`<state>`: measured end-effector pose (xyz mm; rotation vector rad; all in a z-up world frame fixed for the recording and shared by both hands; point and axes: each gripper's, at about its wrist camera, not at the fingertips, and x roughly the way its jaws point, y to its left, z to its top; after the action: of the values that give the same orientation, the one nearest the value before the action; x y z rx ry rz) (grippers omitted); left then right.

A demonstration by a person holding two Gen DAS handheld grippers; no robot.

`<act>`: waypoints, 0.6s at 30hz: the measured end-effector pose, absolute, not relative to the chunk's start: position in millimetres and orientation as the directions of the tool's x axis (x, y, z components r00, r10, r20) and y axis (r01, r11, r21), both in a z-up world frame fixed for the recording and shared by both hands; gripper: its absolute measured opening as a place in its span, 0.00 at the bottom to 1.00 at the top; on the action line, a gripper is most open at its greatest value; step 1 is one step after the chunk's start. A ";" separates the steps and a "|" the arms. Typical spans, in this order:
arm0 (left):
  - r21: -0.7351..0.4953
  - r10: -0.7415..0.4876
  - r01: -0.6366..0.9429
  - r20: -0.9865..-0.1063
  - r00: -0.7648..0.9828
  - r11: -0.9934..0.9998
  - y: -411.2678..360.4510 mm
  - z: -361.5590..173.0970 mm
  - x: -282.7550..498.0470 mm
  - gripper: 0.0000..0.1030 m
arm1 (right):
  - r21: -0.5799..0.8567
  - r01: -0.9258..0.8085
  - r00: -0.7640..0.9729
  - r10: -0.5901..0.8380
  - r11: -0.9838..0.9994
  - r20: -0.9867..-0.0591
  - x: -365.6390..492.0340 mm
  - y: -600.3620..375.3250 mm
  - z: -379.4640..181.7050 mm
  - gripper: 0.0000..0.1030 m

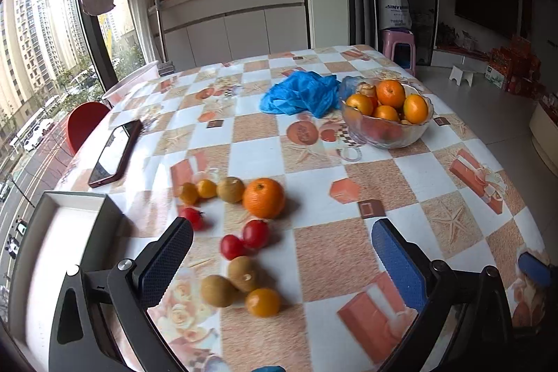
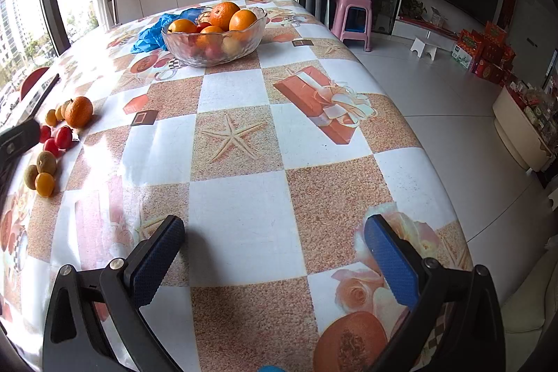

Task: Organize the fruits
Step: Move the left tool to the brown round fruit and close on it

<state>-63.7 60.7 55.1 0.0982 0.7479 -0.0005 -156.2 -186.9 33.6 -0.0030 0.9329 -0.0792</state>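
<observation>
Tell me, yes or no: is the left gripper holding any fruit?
No, the left gripper is open, its fingers apart above the loose fruit.

daylit window (image 1: 42, 65), white cabinets (image 1: 233, 33), pink stool (image 2: 352, 18), grey tiled floor (image 2: 436, 100)

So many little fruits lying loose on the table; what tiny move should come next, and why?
Probably ease the left gripper down around a red tomato. Its jaws are open and empty, the loose fruits lie right before it, and the glass bowl sits farther off. The right gripper faces bare tablecloth.
</observation>
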 end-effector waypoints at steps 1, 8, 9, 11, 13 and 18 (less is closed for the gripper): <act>0.080 0.040 0.020 -0.682 0.730 0.997 76.9 54.9 -70.9 1.00 | -0.037 0.067 0.593 -0.069 0.997 -0.802 -156.6 -187.0 33.6 1.00; 0.079 0.098 -0.058 -0.762 0.640 0.995 143.3 16.4 -92.8 1.00 | -0.038 0.067 0.593 -0.070 0.997 -0.802 -155.3 -186.7 33.3 1.00; 0.089 0.104 -0.056 -0.768 0.632 0.994 143.1 11.2 -92.7 1.00 | -0.038 0.067 0.593 -0.070 0.997 -0.802 -155.6 -186.6 33.4 1.00; 0.100 0.109 -0.048 -0.783 0.612 0.994 140.4 1.5 -89.4 1.00 | -0.038 0.067 0.593 -0.070 0.997 -0.802 -155.5 -186.8 33.4 1.00; 0.084 0.091 -0.040 -0.786 0.611 0.996 139.4 1.2 -85.1 1.00 | -0.037 0.067 0.593 -0.070 0.997 -0.802 -155.8 -186.9 33.3 1.00; -0.007 0.019 -0.042 -0.817 0.576 0.999 149.8 -2.4 -77.1 1.00 | -0.037 0.067 0.593 -0.070 0.997 -0.802 -155.8 -186.8 33.4 1.00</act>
<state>-77.1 149.8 -2.4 -0.0264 0.9562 0.0359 -155.8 -186.8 33.4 -0.0031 0.9326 -0.0798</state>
